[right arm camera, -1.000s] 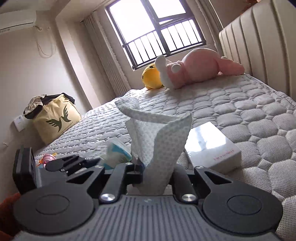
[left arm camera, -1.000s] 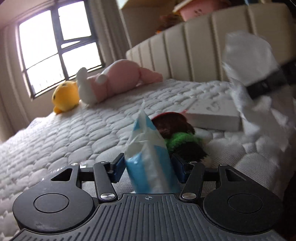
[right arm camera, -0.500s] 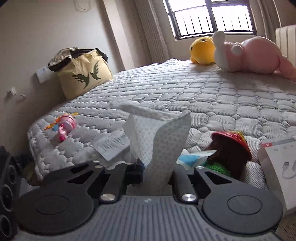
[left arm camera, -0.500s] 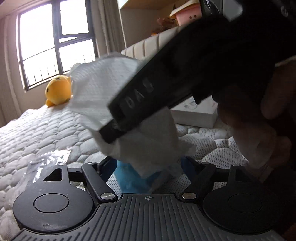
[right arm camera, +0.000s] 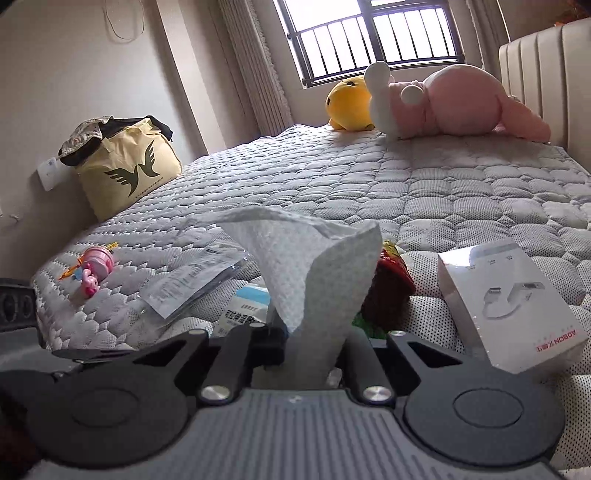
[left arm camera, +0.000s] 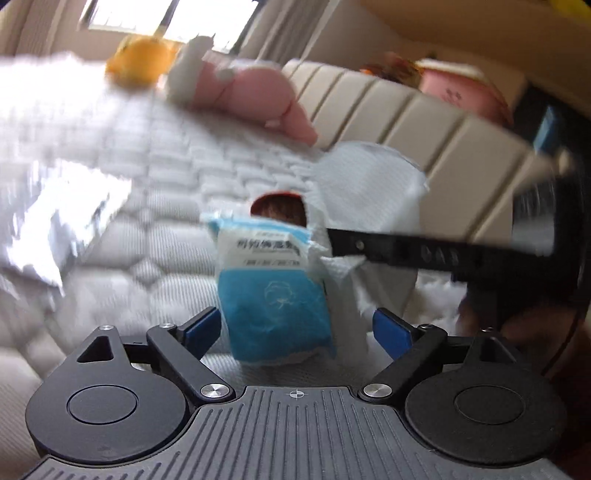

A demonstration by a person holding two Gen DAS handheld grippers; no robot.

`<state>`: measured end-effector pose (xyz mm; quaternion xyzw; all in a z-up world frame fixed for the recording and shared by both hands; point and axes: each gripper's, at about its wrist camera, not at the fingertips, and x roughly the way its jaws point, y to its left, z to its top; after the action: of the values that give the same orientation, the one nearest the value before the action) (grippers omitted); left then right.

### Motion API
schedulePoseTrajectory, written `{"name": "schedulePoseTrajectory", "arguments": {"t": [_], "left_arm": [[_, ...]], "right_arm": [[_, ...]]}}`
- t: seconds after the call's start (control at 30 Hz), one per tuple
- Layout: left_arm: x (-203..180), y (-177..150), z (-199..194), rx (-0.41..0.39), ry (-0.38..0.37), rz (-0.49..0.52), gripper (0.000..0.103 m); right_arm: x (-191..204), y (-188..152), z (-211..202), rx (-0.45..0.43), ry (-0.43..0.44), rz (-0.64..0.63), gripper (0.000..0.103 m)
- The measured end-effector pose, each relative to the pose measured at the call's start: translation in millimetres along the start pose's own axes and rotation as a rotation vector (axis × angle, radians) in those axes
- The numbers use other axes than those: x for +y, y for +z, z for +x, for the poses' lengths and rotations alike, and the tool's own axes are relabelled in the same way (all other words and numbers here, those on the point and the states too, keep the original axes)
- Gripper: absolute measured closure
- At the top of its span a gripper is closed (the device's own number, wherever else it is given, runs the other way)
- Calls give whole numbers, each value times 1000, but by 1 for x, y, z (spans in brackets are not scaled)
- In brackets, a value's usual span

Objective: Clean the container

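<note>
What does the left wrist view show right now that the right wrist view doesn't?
Only the left wrist view shows the left claw, open, with the blue wipe packet between its fingers, and the right claw's black finger seen from the side, pinching the white wipe.

Only the right wrist view shows the yellow tote bag, the pink toy, the white boxed product and the barred window.

Both show the wipe, the packet, the yellow plush, the pink plush and the quilted mattress.
</note>
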<state>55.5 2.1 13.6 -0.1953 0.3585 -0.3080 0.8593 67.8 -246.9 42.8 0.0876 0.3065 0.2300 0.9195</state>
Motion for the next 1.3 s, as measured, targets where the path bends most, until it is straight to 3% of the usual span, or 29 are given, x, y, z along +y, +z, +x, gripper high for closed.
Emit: {"name": "schedulePoseTrajectory", "arguments": {"t": [0.07, 0.13, 0.27, 0.37, 0.4, 0.43, 0.53, 0.73, 0.8, 0.87, 0.93, 1.0, 1.1, 1.2, 1.3], "left_arm": [[27, 4, 11, 50, -77, -206, 10], [40, 8, 20, 43, -109, -327, 7], [46, 14, 35, 6, -106, -514, 4], [46, 22, 49, -47, -86, -535, 5], [46, 24, 51, -63, -86, -502, 10], [43, 26, 55, -65, -65, -434, 42], [18, 25, 52, -88, 108, -89, 42], [-43, -5, 45, -216, 511, 796, 42], [-55, -25, 53, -199, 596, 1064, 42], [-58, -44, 63, -158, 637, 1229, 39], [-58, -60, 74, -152, 657, 1327, 39], [-60, -67, 75, -180, 672, 1350, 39], [-62, -60, 73, -168, 646, 1280, 37], [-60, -54, 69, -152, 621, 1222, 34], [-59, -49, 65, -159, 607, 1182, 22]], "right_arm": [[-5, -3, -2, -4, -2, 16, 90], [-11, -4, -5, -15, -1, 41, 88], [-23, -6, -15, -55, -11, 86, 87], [-30, -7, -24, -89, -27, 103, 87], [-32, -7, -27, -96, -32, 108, 87], [-34, -7, -30, -101, -37, 111, 87], [-39, -5, -39, -113, -56, 108, 87], [-28, 7, -33, -121, -16, 91, 87], [-12, 15, -27, -127, 41, 65, 87], [6, 24, -21, -136, 113, 37, 87], [24, 32, -11, -127, 197, 20, 87], [38, 36, 6, -91, 233, 2, 87], [49, 33, 32, -24, 197, -32, 89], [48, 28, 33, -26, 182, -40, 92], [44, 25, 22, -45, 152, -55, 93]]}}
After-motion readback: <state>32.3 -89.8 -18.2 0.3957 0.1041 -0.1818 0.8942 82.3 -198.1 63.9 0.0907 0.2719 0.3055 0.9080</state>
